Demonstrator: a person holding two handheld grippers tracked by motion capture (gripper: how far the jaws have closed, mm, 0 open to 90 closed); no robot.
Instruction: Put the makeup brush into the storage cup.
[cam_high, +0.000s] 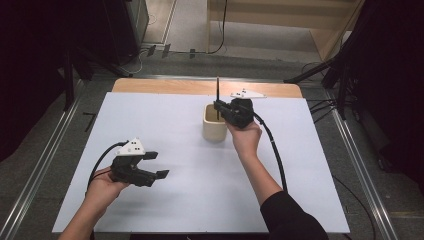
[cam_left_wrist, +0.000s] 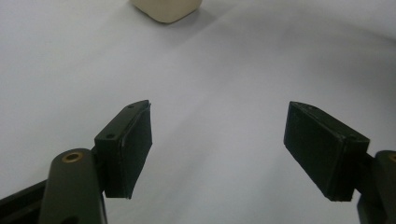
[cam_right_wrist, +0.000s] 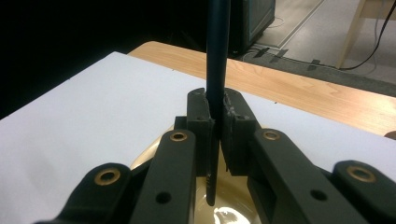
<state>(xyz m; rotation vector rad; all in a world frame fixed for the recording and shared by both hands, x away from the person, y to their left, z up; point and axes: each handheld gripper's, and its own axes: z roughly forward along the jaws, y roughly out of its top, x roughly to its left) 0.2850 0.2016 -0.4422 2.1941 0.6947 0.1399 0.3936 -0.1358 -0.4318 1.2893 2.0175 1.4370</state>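
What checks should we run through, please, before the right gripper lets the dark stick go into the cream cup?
1. Right gripper shut on the dark stick: ok.
2. Stick upright: ok.
3. Stick's lower tip over the cream cup opening: ok.
4. Tip resting on the cup's bottom: cannot tell.
5. Cup standing upright on the white table sheet: ok.
6. Left gripper open, holding nothing, well apart from the cup: ok.

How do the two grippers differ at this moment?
The left gripper is open with nothing between its jaws; the right gripper is shut on a dark stick. The left hovers over bare table; the right is above the cream cup. Both are black and hand-held.
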